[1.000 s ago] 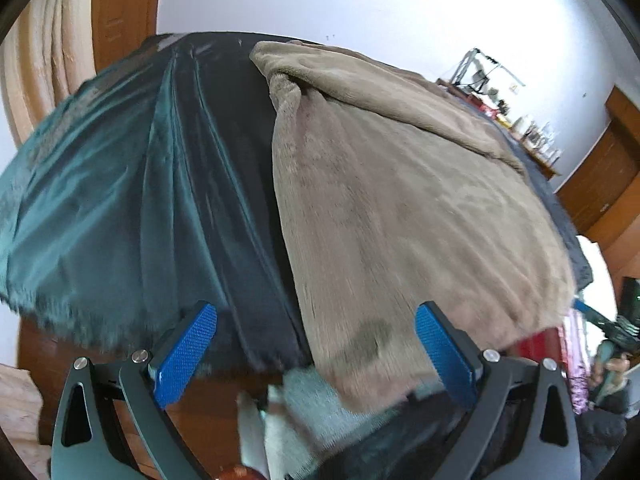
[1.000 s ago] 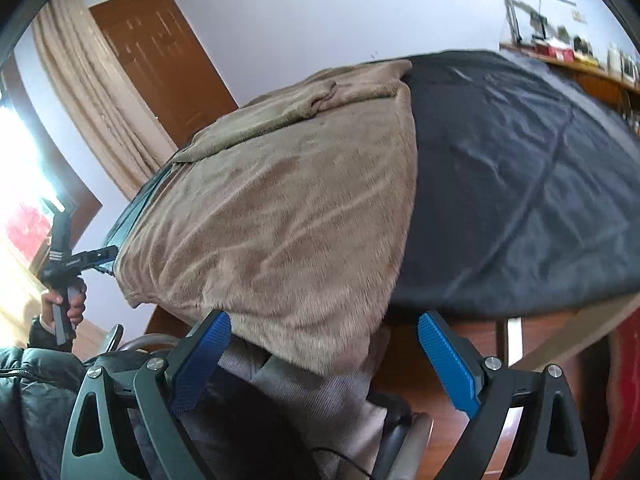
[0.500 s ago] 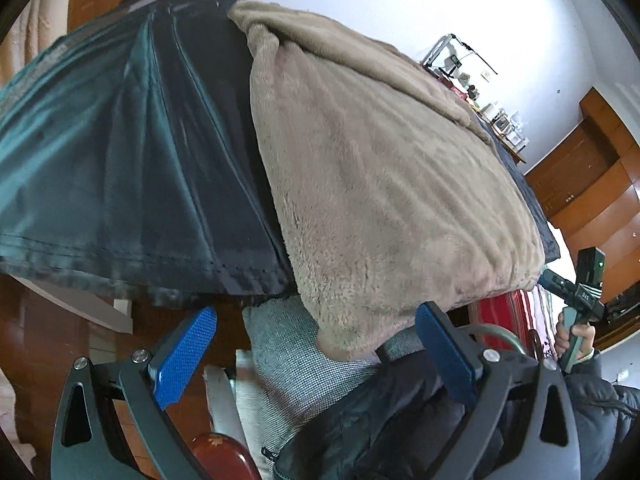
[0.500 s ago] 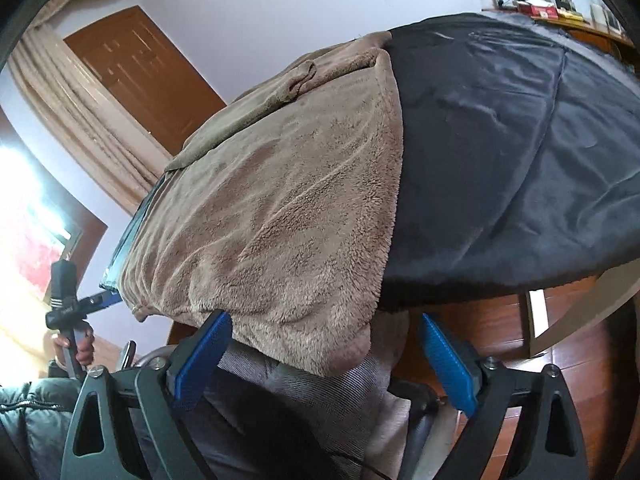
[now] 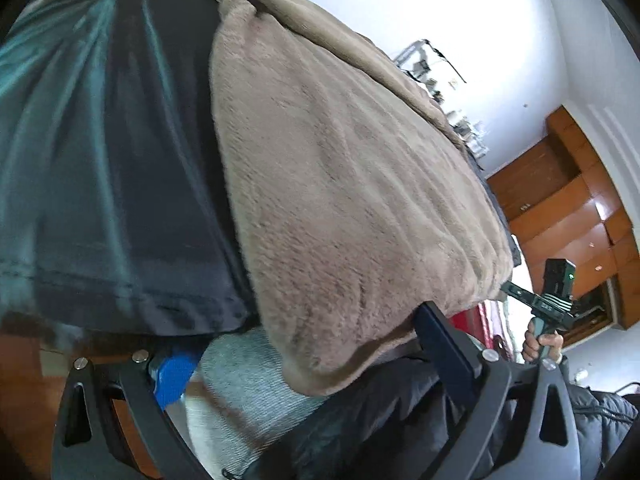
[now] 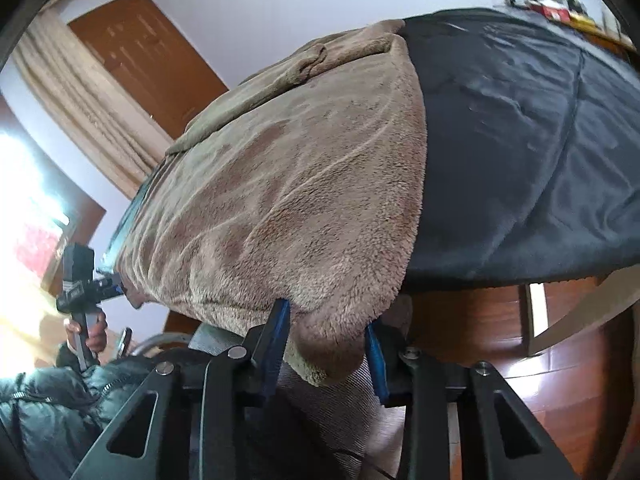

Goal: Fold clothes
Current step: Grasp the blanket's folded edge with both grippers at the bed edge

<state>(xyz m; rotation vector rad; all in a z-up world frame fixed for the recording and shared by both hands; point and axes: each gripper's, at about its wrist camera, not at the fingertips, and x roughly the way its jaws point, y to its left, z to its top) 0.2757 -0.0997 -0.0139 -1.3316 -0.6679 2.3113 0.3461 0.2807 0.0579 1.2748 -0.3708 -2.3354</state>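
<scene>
Dark cloth (image 6: 520,152) covers my table, and the tan fleece garment (image 6: 288,200) lies flat across it, near hem hanging off at the frame's bottom centre. It looks already doubled at the far end (upper centre), though I can't settle how many folds remain. My right gripper (image 6: 326,344) pinches the hem corner; my left gripper (image 5: 304,360) reaches wide apart under the other corner.
</scene>
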